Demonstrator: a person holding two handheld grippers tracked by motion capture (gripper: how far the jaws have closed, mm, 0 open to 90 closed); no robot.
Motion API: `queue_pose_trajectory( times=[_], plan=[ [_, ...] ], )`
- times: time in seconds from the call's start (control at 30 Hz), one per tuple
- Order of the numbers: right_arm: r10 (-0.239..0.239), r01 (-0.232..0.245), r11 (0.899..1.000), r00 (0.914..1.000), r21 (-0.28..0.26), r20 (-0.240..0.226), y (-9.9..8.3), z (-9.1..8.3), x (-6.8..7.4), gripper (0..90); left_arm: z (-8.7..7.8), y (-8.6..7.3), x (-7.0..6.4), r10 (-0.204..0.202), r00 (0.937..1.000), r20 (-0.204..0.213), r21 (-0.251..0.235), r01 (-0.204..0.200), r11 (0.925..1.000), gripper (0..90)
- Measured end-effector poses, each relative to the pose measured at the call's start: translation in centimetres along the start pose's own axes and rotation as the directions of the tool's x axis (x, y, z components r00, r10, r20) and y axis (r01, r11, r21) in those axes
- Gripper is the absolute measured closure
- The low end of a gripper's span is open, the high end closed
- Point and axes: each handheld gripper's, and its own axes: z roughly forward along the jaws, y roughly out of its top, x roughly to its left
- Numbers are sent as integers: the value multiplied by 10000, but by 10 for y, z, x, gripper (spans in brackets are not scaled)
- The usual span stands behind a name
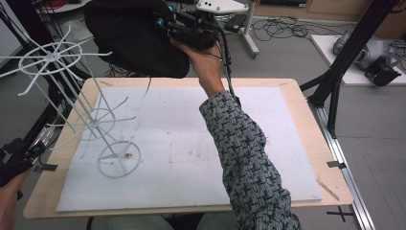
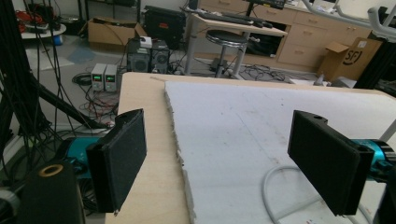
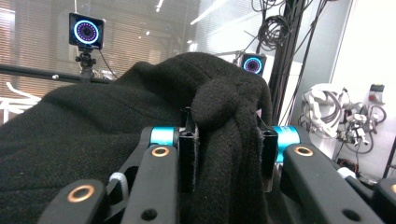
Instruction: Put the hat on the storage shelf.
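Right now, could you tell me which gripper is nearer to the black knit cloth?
Right. The right gripper is clamped on the black knit cloth, held above the table's far edge; the left gripper sits open, off the near-left corner.

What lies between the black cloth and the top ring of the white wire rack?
Bare air in the high view: black cloth, held by right gripper, hangs beside the white wire rack.

Colours and patterns, workstation surface

Black knit garment (image 1: 136, 38), upper centre of the high view; white wire rack (image 1: 91, 120) at left; white foam board (image 1: 191, 143) with brownish specks on a light wood-grain table (image 1: 306, 124); sleeve (image 1: 244, 163) in grey-and-black woven pattern; right gripper (image 3: 229, 154) black with cyan cylinders and copper-coloured rivets; left gripper (image 2: 229, 158) black with cyan.
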Motion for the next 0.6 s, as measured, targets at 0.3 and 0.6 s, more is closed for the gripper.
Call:
queue_pose_trajectory(
  times=[0.3, 0.6],
  plan=[
    [296, -294, 9990, 9995, 337, -68, -12, 4, 1, 673, -1, 1, 0, 26, 10000, 19, -6, -26, 10000, 198],
    [967, -946, 9934, 9948, 641, -309, -38, 5, -4, 651, 0, 1, -1, 11, 10000, 12, 0, -11, 10000, 198]
  ],
)
